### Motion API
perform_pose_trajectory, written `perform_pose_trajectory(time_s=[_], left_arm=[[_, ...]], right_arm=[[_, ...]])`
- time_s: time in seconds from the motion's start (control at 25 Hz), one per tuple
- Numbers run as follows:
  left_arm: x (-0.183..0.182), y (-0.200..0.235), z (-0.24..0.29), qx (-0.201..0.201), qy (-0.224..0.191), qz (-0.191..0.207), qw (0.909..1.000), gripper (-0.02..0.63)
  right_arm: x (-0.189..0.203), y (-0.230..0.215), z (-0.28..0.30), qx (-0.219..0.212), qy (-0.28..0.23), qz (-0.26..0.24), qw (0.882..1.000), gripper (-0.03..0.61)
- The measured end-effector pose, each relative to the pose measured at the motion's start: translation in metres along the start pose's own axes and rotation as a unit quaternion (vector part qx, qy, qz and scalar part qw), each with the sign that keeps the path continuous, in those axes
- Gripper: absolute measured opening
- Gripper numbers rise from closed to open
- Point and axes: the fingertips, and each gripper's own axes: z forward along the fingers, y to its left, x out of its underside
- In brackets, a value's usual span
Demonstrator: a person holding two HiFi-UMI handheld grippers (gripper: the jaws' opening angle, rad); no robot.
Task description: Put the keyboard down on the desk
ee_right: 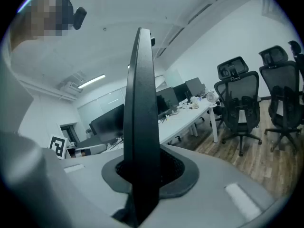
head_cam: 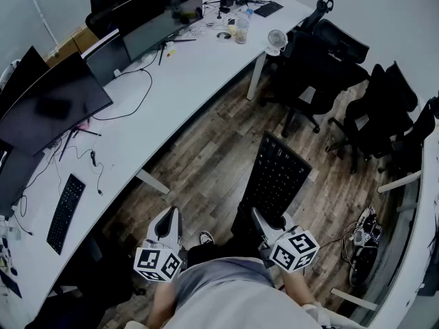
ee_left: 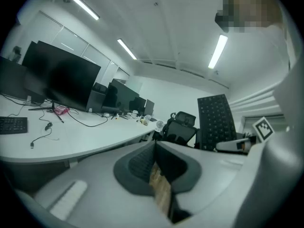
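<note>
A black keyboard (head_cam: 274, 177) stands on end above the wooden floor, with my right gripper (head_cam: 257, 218) shut on its lower edge. In the right gripper view the keyboard (ee_right: 142, 118) rises edge-on out of the jaws, whose pads press both of its faces. My left gripper (head_cam: 168, 221) hangs to the left of it, apart from it, with its jaws together and nothing in them. The left gripper view shows the keyboard (ee_left: 216, 122) upright at the right. The long white desk (head_cam: 185, 81) curves away to the left and ahead, about a step from both grippers.
On the desk lie a second black keyboard (head_cam: 65, 211), dark monitors (head_cam: 48, 105), loose cables, a cup (head_cam: 241, 29) and a small fan (head_cam: 276, 41). Black office chairs (head_cam: 315, 67) stand at the right. A power strip (head_cam: 363, 235) lies on the floor by another white desk edge.
</note>
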Motion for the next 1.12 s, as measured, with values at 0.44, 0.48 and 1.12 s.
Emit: perform_pose_trajectory(time_s=[0.44,0.48,1.12], left_arm=[[-0.004,-0.004,-0.012,0.010,0.009,-0.005,0.9999,0.000],[-0.002,-0.001,-0.015,0.013,0.009,-0.006,0.9999,0.000],[0.008,0.037,-0.019,0.034,0.007,-0.026,0.9991,0.000]], right_arm=[[0.001,0.026,-0.005,-0.011,0.004,0.020,1.000,0.081],[0.003,0.030,-0.005,-0.011,0.001,0.025,1.000,0.081],[0.022,0.054,0.025,-0.018,-0.001,0.049,0.999,0.081]])
